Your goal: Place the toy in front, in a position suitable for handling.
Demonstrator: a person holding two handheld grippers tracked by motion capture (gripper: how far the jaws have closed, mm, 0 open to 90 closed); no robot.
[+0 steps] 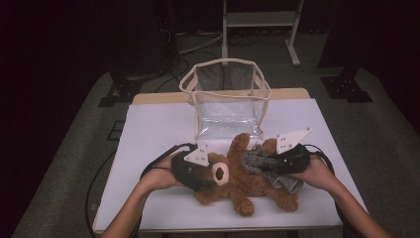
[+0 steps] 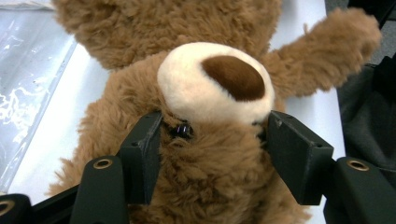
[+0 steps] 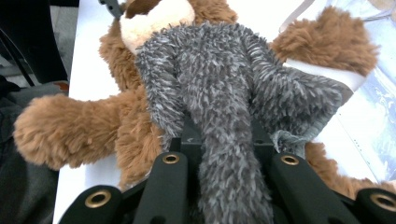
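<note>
High view: a brown teddy bear [image 1: 237, 176] lies on its back on the white table [image 1: 148, 144], near the front edge, its head toward the left. Just beyond it stands a clear plastic bag [image 1: 225, 99] with cream trim, mouth open upward. The left gripper [image 1: 205, 171] sits at the bear's head; in the left gripper view its jaws straddle the head below the cream muzzle [image 2: 215, 81], pads sunk into the fur on both sides, so they grip the head. The right gripper [image 1: 270, 161] is over the bear's body, clamped on a grey fuzzy garment [image 1: 262, 163] that lies across the belly. In the right gripper view that grey cloth [image 3: 224, 116] runs between the closed jaws and spreads over the bear's torso.
</note>
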